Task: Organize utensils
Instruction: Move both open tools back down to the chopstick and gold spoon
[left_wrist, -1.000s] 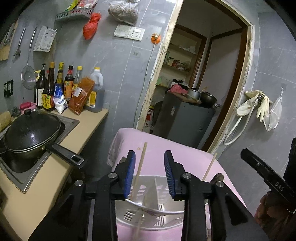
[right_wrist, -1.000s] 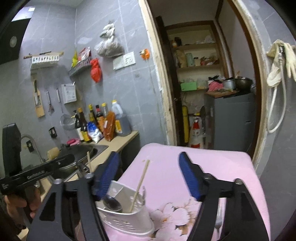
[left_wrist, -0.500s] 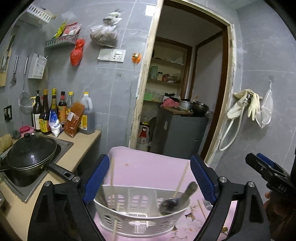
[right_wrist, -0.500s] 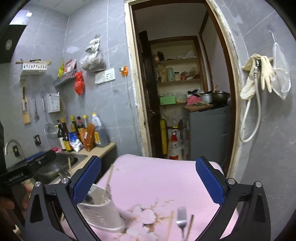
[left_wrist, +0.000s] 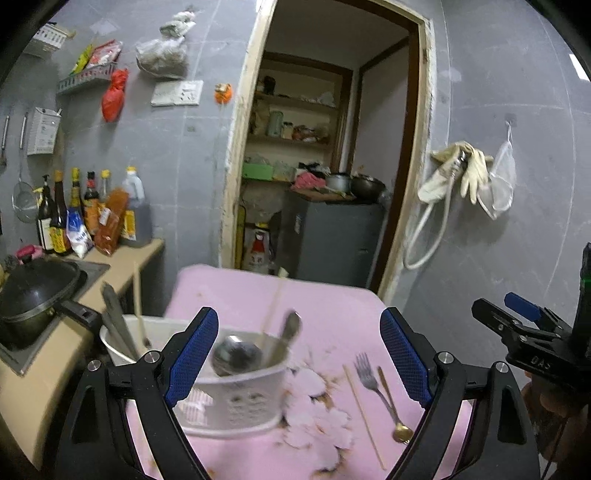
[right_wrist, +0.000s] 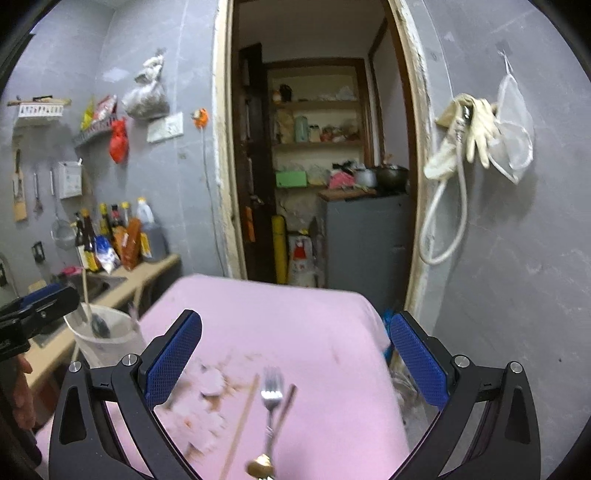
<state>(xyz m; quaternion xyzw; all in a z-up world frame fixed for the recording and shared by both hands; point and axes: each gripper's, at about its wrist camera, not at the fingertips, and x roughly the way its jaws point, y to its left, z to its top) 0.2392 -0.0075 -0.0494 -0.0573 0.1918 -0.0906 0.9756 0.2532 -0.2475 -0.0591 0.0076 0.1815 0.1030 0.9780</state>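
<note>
A white slotted utensil basket (left_wrist: 236, 402) stands on the pink tablecloth (left_wrist: 314, 306) and holds a ladle (left_wrist: 232, 356), a spoon, chopsticks and a dark utensil. It also shows in the right wrist view (right_wrist: 107, 343). My left gripper (left_wrist: 295, 362) is open and empty just above and in front of the basket. A fork (left_wrist: 369, 376), a gold spoon (left_wrist: 400, 432) and one chopstick (left_wrist: 364, 410) lie on the cloth to the right. My right gripper (right_wrist: 293, 360) is open and empty above the fork (right_wrist: 271, 395), the gold spoon (right_wrist: 260, 470) and the chopstick (right_wrist: 240, 428).
A counter (left_wrist: 48, 373) on the left carries a black lidded pan (left_wrist: 37, 295) in a sink and several bottles (left_wrist: 74, 210). An open doorway (left_wrist: 317, 177) with a grey cabinet is behind the table. Gloves and a hose (left_wrist: 454, 177) hang on the right wall.
My left gripper opened wide and drew back from the basket, leaving a chopstick in it. My right gripper opened wider and swung right, over the fork, spoon and chopstick.
</note>
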